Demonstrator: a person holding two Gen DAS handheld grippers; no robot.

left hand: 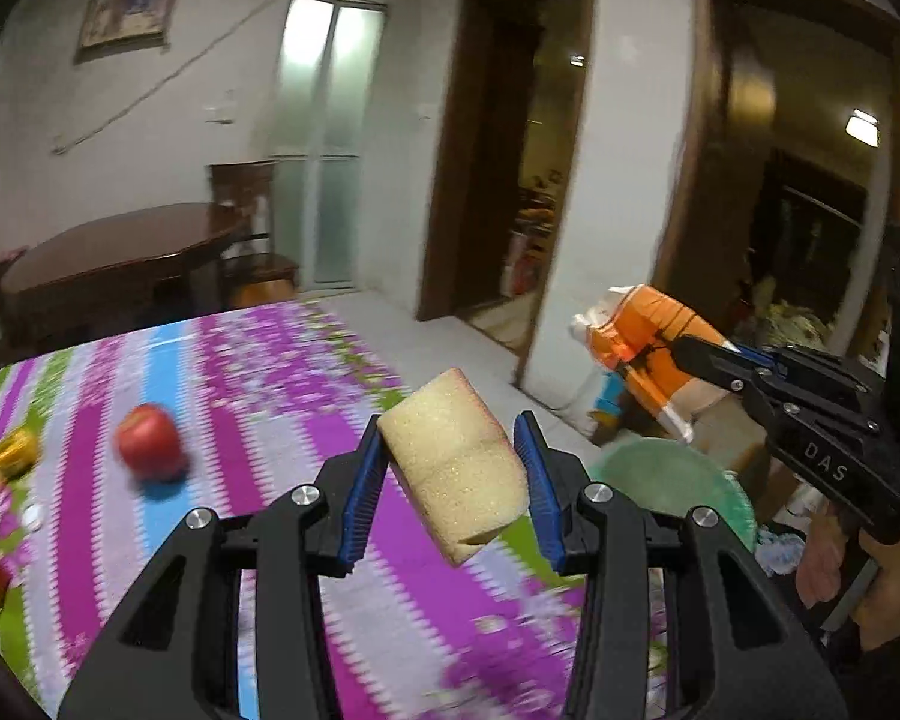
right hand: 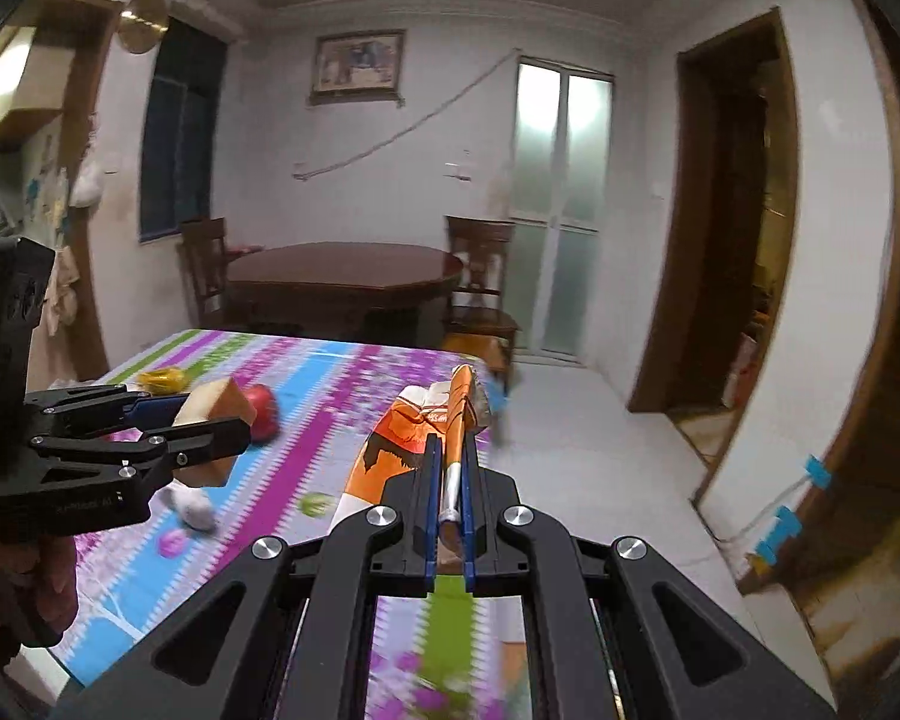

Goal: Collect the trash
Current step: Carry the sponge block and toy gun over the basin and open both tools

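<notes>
Landmark: table [left hand: 306, 588] under a striped purple, blue and green floral cloth.
Left gripper [left hand: 457, 468]: clenched on a yellow sponge block [left hand: 453, 459], blue pads pressing both sides; held tilted above the table's right part, clear of the cloth.
Right gripper [right hand: 448, 480]: clamped tight on an orange-and-white snack wrapper [right hand: 408, 438], crumpled end sticking out past the fingertips; held above the table's right edge in the right wrist view, just off that edge in the left wrist view.
Red apple [left hand: 150, 443]: resting on the table, left of the sponge block.
Yellow item [left hand: 13, 451]: on the table near its left edge, blurred, kind not determinable.
White crumpled scrap [right hand: 193, 507]: on the table, below the left gripper.
Green basin [left hand: 675, 483]: just beyond the table's right edge, lower than the tabletop.
Hand [left hand: 870, 576]: gripping the right gripper's handle, right of the table.
</notes>
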